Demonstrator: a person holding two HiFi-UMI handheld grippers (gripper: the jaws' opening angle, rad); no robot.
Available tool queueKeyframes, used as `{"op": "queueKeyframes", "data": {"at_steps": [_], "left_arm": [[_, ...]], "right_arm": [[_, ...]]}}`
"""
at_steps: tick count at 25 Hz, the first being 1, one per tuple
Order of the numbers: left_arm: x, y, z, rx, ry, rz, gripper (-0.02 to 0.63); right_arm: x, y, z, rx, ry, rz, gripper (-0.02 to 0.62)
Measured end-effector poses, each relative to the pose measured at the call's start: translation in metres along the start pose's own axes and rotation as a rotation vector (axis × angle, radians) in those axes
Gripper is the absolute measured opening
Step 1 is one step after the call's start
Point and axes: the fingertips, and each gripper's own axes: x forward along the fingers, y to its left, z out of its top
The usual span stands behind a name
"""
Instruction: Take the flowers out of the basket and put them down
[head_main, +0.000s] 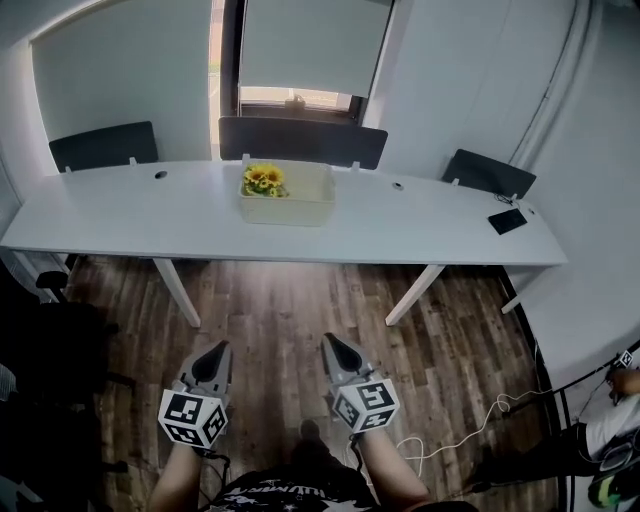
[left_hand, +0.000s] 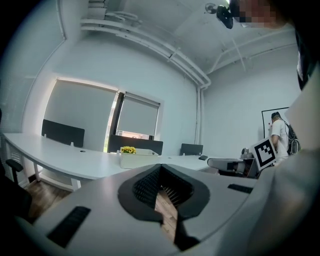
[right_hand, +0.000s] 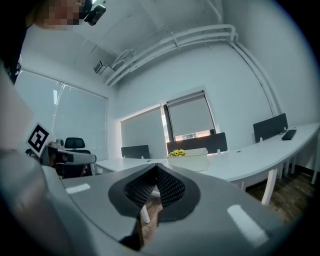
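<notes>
A pale rectangular basket (head_main: 290, 208) stands on the long white table (head_main: 120, 220), near its far edge. Yellow flowers (head_main: 264, 180) sit in the basket's left end. Both grippers hang over the wooden floor, well short of the table and pointing toward it. My left gripper (head_main: 218, 348) is shut with nothing in it, and so is my right gripper (head_main: 332, 341). From the left gripper (left_hand: 161, 167) the flowers (left_hand: 128, 149) and basket (left_hand: 137, 160) look small and far. Past the right gripper (right_hand: 156, 167) the flowers (right_hand: 177, 153) top the basket (right_hand: 192, 161).
Dark chair backs (head_main: 300, 140) line the table's far side below a window with blinds. A flat black object (head_main: 507, 221) lies at the table's right end. A black office chair (head_main: 60, 330) stands at the left. A white cable (head_main: 470, 425) trails on the floor; a person (head_main: 615, 420) is at the right.
</notes>
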Motion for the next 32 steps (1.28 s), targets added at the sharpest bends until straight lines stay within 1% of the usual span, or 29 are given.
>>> {"op": "queueKeyframes", "data": {"at_steps": [8,14,20,26,29,32], "left_arm": [[0.063,0.004,0.008,-0.014,-0.002,0.042,0.009],[0.107,-0.006,0.023,-0.001,-0.009,0.053,0.009],[0.144,-0.011,0.029,-0.001,-0.019,0.085,0.009],[0.163,-0.004,0.035,-0.009,-0.037,0.124,0.009],[0.172,0.001,0.036,-0.01,-0.029,0.12,0.009],[0.183,0.015,0.039,-0.017,-0.025,0.112,0.009]], "right_arm": [[0.046,-0.059,0.006,0.013,0.009,0.034,0.002],[0.061,-0.096,0.01,0.019,0.026,0.053,0.002],[0.072,-0.139,0.006,0.032,0.045,0.065,0.002],[0.093,-0.161,0.003,0.037,0.057,0.092,0.002],[0.104,-0.167,0.0,0.054,0.069,0.094,0.002],[0.12,-0.171,-0.003,0.064,0.081,0.089,0.002]]}}
